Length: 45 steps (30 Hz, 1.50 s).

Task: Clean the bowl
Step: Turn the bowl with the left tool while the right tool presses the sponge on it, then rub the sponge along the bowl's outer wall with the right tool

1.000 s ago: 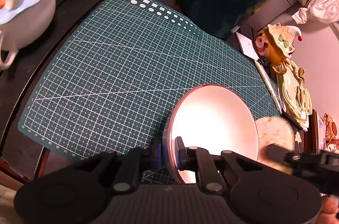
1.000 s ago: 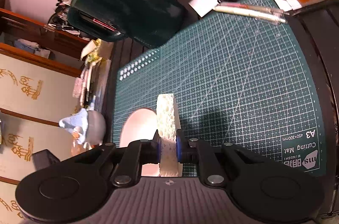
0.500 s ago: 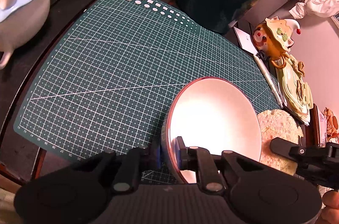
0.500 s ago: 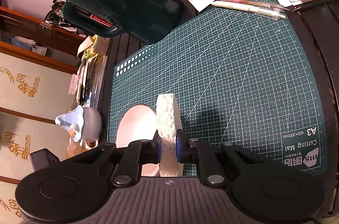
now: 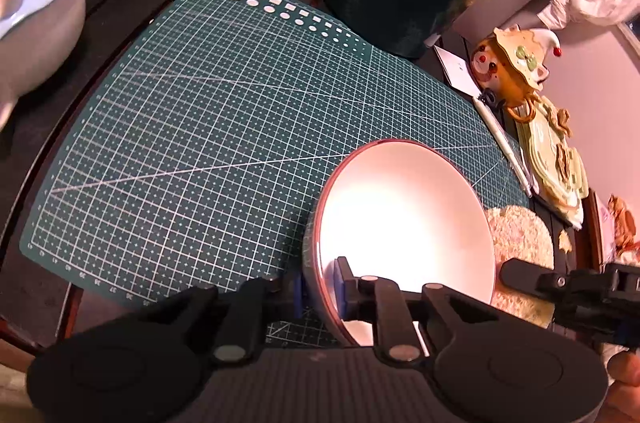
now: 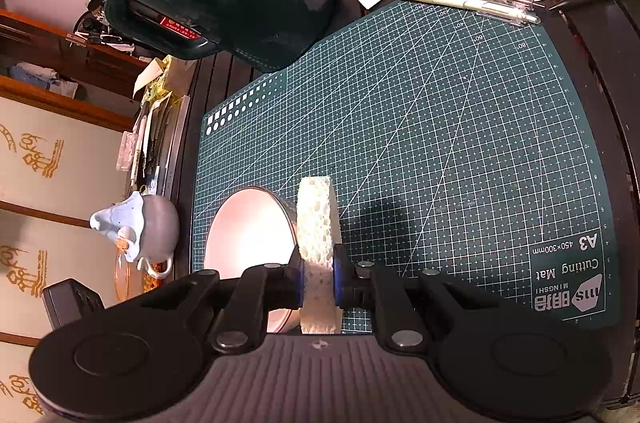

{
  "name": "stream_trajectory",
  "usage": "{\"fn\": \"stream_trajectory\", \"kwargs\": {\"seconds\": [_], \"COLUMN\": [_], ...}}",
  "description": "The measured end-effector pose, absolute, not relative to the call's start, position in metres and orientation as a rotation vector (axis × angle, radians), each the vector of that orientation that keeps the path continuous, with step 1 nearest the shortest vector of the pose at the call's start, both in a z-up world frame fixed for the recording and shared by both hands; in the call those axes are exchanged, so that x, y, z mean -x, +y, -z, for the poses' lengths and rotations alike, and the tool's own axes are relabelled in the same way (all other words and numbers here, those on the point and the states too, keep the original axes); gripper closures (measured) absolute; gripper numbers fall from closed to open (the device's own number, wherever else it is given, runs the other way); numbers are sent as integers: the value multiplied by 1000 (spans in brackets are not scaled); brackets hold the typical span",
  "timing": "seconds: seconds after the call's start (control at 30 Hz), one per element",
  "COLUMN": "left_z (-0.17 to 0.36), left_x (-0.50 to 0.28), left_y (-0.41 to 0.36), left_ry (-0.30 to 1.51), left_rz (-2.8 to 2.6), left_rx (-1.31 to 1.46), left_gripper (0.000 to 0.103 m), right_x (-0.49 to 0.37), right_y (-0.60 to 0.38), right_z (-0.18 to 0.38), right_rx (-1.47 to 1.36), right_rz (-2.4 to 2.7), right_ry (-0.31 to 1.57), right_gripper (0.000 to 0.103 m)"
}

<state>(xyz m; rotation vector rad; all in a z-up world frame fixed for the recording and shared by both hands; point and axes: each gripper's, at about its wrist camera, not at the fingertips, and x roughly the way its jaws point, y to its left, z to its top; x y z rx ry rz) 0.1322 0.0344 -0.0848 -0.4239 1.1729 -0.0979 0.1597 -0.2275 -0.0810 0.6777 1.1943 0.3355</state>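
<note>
Sponge (image 6: 318,223) edge-on from right wrist, broadside from left.

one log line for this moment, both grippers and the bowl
left gripper: jaws easing open, bowl rim between them | right gripper: shut on sponge | sponge: beside bowl, outside it | bowl interior: looks clean

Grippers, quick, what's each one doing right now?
Left gripper: jaws just eased slightly, one finger each side of the bowl rim.
Right gripper: closed on the sponge beside the bowl.
</note>
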Motion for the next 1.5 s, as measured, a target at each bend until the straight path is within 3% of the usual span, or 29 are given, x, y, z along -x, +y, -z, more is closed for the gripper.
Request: {"fn": "stream_trajectory", "kwargs": {"seconds": [0.8, 0.97, 1.27, 1.5], "left_z": [84, 81, 82, 82], "left_x": [-132, -130, -131, -131], "left_y": [35, 31, 31, 32], "left_ry": [1158, 1157, 1157, 1157], "left_rz": [99, 92, 92, 93], "left_rx": [421, 420, 420, 418], "left_gripper": [88, 88, 88, 88], "right_x": [-160, -155, -166, -158], "right_y": [-222, -230, -220, -230], "right_z": [83, 60, 100, 64], "right_rx": [-640, -650, -672, -687], "right_rz": [-328, -349, -320, -352], "right_ry": [1202, 1118, 1270, 1142], "right_gripper": [91, 90, 90, 90]}}
